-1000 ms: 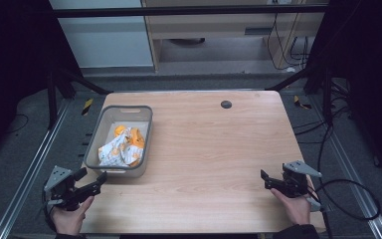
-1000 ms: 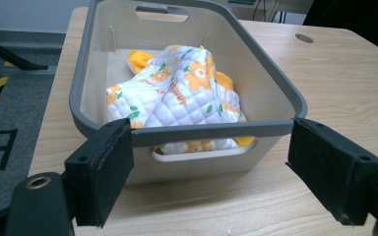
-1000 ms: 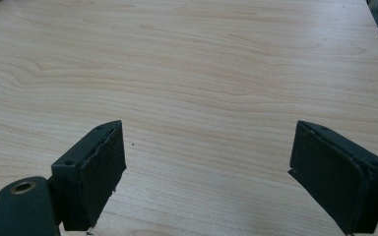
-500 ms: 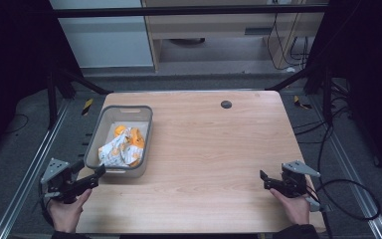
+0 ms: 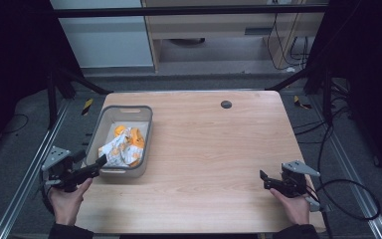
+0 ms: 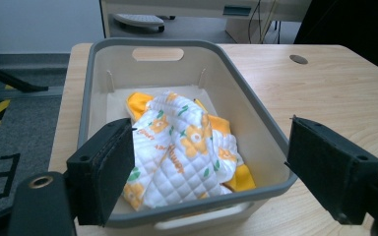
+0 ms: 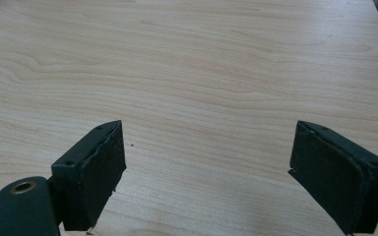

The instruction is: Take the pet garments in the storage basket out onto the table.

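Left gripper has swung in from the table's corner — jaws wide, now at the near rim of the grey bin with the quilted cloth just ahead, probably the pick target — right gripper idle, also wide.

This looks like a lab or test workspace rather than a home. A pale wooden surface with a round cable hole stands inside a frame of dark metal struts on grey carpet. Black cables trail over the floor, yellow-and-black hazard tape marks it, and plain office cabinets stand behind.
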{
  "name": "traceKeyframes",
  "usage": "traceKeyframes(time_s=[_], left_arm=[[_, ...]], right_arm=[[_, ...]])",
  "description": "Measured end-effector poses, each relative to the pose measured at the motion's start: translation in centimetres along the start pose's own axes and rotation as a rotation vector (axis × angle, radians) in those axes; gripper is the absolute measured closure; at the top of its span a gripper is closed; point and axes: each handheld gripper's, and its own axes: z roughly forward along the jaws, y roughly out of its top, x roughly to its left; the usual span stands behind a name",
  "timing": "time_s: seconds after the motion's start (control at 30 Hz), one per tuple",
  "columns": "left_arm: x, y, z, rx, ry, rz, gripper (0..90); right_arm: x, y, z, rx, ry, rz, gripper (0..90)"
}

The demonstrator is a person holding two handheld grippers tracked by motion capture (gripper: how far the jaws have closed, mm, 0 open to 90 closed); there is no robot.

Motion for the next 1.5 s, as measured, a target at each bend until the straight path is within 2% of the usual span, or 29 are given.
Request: traceKeyframes(time_s=[0.63,1.07,1.5], left_arm=[[-0.4,2.5,2.0,0.046,-0.038,0.047,17.7],[-1.1,3.9,4.6,0.133,-0.030,0.098,17.6],[-0.5,4.2,6.5,0.208,-0.019,0.097,17.7]], right_arm=[[0.0,-0.1,0.0,0.007,0.000,0.005,13.4],[-0.1,-0.1,0.0,0.008,0.004,0.004,13.5],[-0.1,-0.1,0.0,0.010,0.007,0.005,13.5]])
